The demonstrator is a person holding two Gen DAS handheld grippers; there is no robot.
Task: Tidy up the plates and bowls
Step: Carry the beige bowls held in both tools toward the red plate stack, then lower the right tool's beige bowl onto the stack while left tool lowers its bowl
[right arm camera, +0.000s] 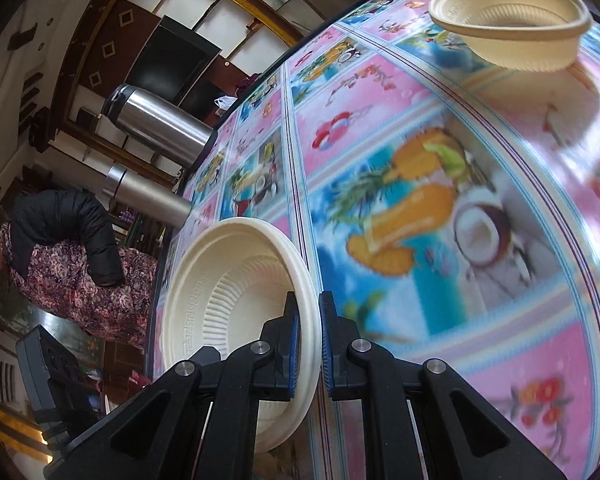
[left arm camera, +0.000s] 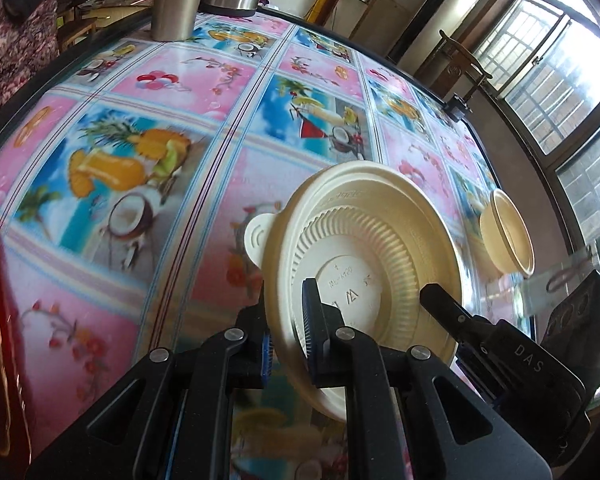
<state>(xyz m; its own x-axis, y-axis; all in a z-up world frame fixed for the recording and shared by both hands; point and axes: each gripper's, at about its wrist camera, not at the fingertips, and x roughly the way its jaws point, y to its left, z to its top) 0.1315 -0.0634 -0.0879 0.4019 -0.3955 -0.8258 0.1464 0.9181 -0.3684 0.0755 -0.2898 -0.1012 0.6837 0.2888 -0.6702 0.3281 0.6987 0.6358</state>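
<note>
Both grippers clamp cream bowl stacks above the fruit-print tabletop

The left gripper [left arm camera: 288,344] is closed on the rim of a stack of cream bowls [left arm camera: 364,264], held on edge with the ribbed underside facing the camera, and the right gripper [left arm camera: 452,312] reaches in at its far side; a small round tabbed lid [left arm camera: 258,240] lies on the tabletop [left arm camera: 172,208] just behind the stack. In the right wrist view the right gripper [right arm camera: 309,344] is pinched onto the rim of tilted nested bowls [right arm camera: 236,292] near one edge of the tabletop. A single beige bowl [right arm camera: 512,24] stands upright well apart towards the far edge. Two steel flasks [right arm camera: 156,120] stand at another edge, beside a person in a floral garment [right arm camera: 84,280]
</note>
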